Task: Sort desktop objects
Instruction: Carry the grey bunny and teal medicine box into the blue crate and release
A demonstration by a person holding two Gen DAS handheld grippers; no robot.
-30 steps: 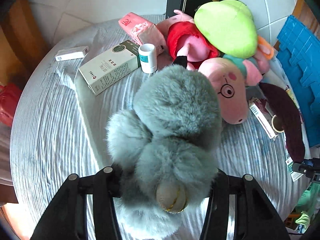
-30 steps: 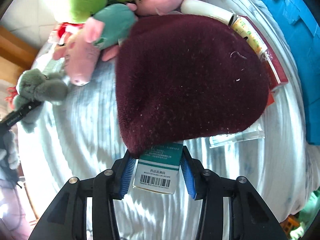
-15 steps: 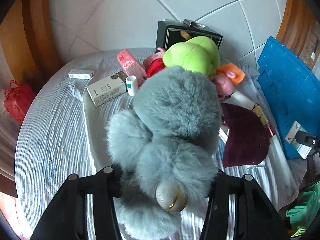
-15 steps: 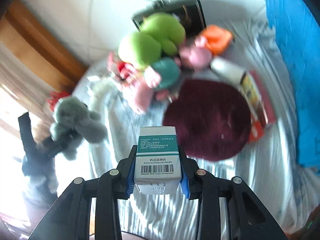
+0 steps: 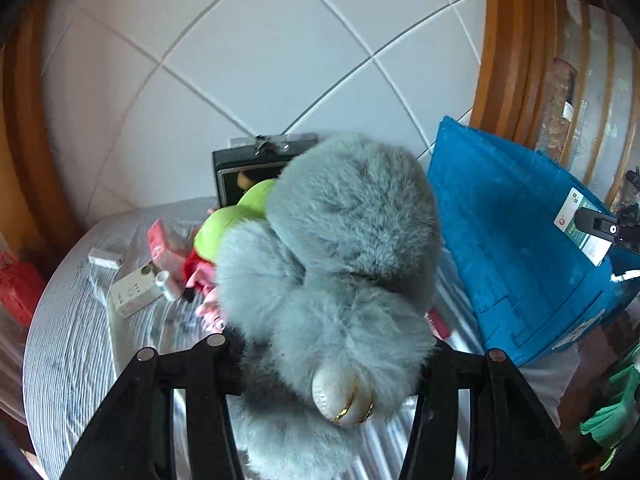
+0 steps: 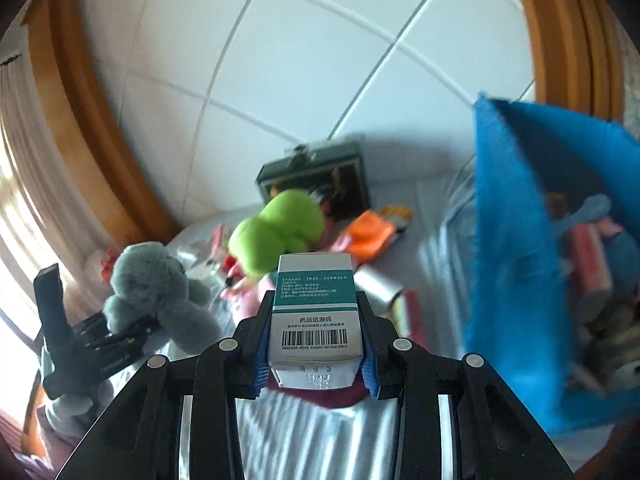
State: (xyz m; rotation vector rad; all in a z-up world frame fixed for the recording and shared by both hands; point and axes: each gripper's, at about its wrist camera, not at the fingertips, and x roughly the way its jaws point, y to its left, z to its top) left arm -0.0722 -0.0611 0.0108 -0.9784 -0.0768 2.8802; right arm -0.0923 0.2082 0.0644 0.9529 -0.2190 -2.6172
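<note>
A grey plush toy (image 5: 340,264) is pinched in the left tongs (image 5: 328,364), held up above the bench (image 5: 72,340). A white-and-teal medicine box (image 6: 315,320) is clamped barcode-up between the blue pads (image 6: 261,354) of the right tongs (image 6: 316,356). Right of both tongs stands a blue bin (image 6: 516,264) with toys inside. Ahead of them, a green plush (image 6: 280,232) lies on the bench among small boxes.

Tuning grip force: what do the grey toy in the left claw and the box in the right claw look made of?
Grey plush toy: long, soft synthetic-looking fur, matte; strands fluff out past the left claw. Medicine box: thin printed cardboard, probably light-coated; crisp folded edges, barcode, flat faces between the right claw's blue pads.
</note>
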